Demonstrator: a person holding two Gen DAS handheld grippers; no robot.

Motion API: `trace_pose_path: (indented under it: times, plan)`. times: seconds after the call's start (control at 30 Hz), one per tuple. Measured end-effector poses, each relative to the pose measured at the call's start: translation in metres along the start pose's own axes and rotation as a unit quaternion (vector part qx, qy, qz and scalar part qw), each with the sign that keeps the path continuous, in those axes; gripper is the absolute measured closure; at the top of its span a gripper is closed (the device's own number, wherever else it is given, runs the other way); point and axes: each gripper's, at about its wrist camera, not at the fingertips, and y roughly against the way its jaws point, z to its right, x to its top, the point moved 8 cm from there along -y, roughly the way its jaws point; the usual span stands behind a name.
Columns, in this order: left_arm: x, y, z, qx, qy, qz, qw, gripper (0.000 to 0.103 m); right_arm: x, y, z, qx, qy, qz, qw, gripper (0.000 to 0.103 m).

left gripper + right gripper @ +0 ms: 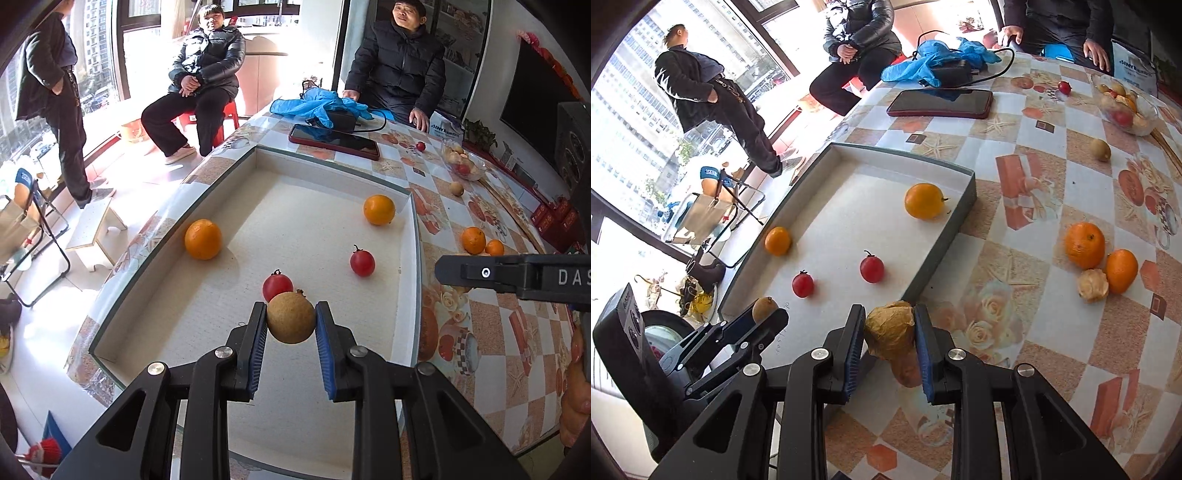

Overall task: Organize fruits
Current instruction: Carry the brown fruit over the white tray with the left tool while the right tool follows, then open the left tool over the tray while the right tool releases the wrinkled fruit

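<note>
Round tan-brown fruit (pixel 290 322) pinched between the blue pads of the left gripper (pixel 290 345), above the near end of the shallow white tray (pixel 414 236). Papery-husked golden fruit (pixel 889 329) clamped in the right gripper (pixel 889 345), over the checked tablecloth (pixel 1034 332) just beside the tray's near corner. Two oranges and two small red tomatoes lying in the tray.
</note>
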Motion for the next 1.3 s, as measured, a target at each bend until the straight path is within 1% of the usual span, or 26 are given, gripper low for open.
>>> trace_pose_path:
  times: [0.17,0.3,0.33,0.37,0.4,0.43,0.47,0.5,0.57,0.67,0.77,0.8,0.83,0.87,1.07,1.17,1.3]
  plan:
    - [-0.005,-0.008,-0.010,0.005,0.008,-0.009,0.9999,0.074,-0.001,-0.023,-0.028,0.012,0.018,-0.019,1.000,0.075]
    - [-0.007,-0.011,-0.012,0.011,0.007,-0.010,0.9999,0.073,0.000,-0.033,-0.040,0.012,0.028,-0.027,0.999,0.075]
    - [-0.008,-0.012,-0.012,0.011,0.006,-0.010,0.9999,0.066,-0.001,-0.035,-0.042,0.009,0.031,-0.029,0.999,0.074]
    - [-0.008,-0.013,-0.012,0.012,0.007,-0.010,0.9999,0.053,-0.001,-0.036,-0.043,0.007,0.034,-0.030,0.999,0.074]
    - [-0.008,-0.012,-0.012,0.012,0.007,-0.008,0.9999,0.046,-0.001,-0.038,-0.043,0.005,0.036,-0.033,0.999,0.074]
    - [-0.008,-0.012,-0.011,0.013,0.006,-0.004,0.9999,0.037,-0.001,-0.039,-0.043,0.003,0.036,-0.035,0.999,0.074]
    - [-0.007,-0.010,-0.011,0.013,0.006,-0.001,0.9999,0.034,-0.001,-0.040,-0.042,0.000,0.035,-0.035,0.999,0.064]
    - [-0.006,-0.010,-0.011,0.013,0.005,0.000,0.9999,0.033,0.000,-0.040,-0.040,-0.002,0.033,-0.032,0.999,0.039]
    - [-0.006,-0.009,-0.010,0.012,0.004,0.001,0.9999,0.032,0.003,-0.034,-0.036,-0.008,0.030,-0.013,0.999,0.014]
    - [-0.004,-0.007,-0.009,0.015,0.003,0.002,0.9999,0.030,0.007,-0.024,-0.028,-0.021,0.029,0.004,0.999,0.013]
    - [-0.003,-0.004,-0.005,0.013,0.003,0.004,0.9999,0.030,0.007,-0.013,-0.011,-0.041,0.023,0.016,0.999,0.013]
    - [-0.002,-0.003,-0.002,0.013,0.001,0.005,0.9999,0.030,0.007,-0.010,-0.004,-0.047,0.019,0.019,0.999,0.010]
    - [-0.001,-0.002,0.001,0.012,-0.001,0.006,0.9999,0.030,0.006,-0.008,0.005,-0.054,0.013,0.021,0.998,0.004]
    - [-0.001,0.000,0.004,0.010,-0.003,0.007,0.9999,0.029,0.004,-0.004,0.014,-0.060,0.005,0.026,0.998,0.000]
    - [0.007,0.010,0.043,-0.010,-0.035,0.015,0.9992,0.029,-0.008,0.021,0.079,-0.104,-0.038,0.050,0.993,0.000]
    - [0.009,0.013,0.071,-0.023,-0.058,0.016,0.9979,0.029,-0.015,0.034,0.120,-0.138,-0.064,0.056,0.987,0.000]
    - [0.009,0.009,0.109,-0.045,-0.079,0.007,0.9958,0.028,-0.019,0.047,0.171,-0.161,-0.118,0.064,0.978,0.000]
